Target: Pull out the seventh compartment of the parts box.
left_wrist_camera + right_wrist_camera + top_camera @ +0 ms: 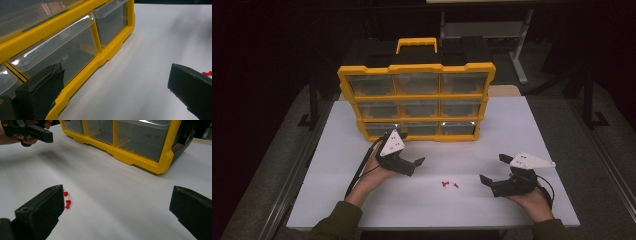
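Note:
A yellow organizer (416,102) with clear plastic drawers stands upright at the back middle of the white table (512,130). My left gripper (407,148) is open just in front of its bottom row, and one jaw is close to the bottom drawers (75,50). Red push pins (449,184) lie loose on the table between my hands. My right gripper (493,168) is open to the right of the pins, nothing between its jaws. In the right gripper view the pins (67,201) lie beside its left jaw, and the organizer (140,157) stands beyond.
The organizer has a yellow carry handle (416,45) on top. Dark floor surrounds the table, with a metal frame (519,55) behind it. Cables trail from both grippers toward the table's near edge. One red pin (207,73) peeks past the left gripper's right jaw.

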Demonstrator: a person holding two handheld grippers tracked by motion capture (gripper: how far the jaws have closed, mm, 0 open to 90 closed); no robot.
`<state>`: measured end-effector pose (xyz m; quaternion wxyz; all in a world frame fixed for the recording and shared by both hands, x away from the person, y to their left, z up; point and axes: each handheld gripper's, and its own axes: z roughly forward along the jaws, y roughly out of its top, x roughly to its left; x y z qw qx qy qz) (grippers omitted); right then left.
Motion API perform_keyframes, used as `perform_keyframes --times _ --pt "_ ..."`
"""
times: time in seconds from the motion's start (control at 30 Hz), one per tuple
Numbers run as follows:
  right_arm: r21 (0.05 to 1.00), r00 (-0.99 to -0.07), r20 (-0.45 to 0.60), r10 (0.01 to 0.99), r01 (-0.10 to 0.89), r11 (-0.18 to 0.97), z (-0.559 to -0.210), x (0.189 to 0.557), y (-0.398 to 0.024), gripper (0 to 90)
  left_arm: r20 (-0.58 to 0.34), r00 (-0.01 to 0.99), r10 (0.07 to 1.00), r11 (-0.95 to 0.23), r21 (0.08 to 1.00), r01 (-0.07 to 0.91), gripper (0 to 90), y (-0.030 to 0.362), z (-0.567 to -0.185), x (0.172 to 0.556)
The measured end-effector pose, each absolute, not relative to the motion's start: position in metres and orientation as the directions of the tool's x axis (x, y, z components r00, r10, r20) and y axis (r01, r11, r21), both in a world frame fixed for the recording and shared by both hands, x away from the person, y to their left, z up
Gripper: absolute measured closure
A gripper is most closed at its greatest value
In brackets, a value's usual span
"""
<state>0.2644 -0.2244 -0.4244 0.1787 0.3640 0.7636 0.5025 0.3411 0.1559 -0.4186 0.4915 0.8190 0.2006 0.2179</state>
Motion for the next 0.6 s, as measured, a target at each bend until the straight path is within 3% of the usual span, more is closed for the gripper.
perform_keyframes --times 0.6 --pt "0.898 -0.672 0.093 0.735 0.376 0.229 -0.4246 0.2644 -0.2245 0.0 0.258 0.813 0.522 -0.508 0.86 0.053 0.0 0.1523 -0.4202 0.3377"
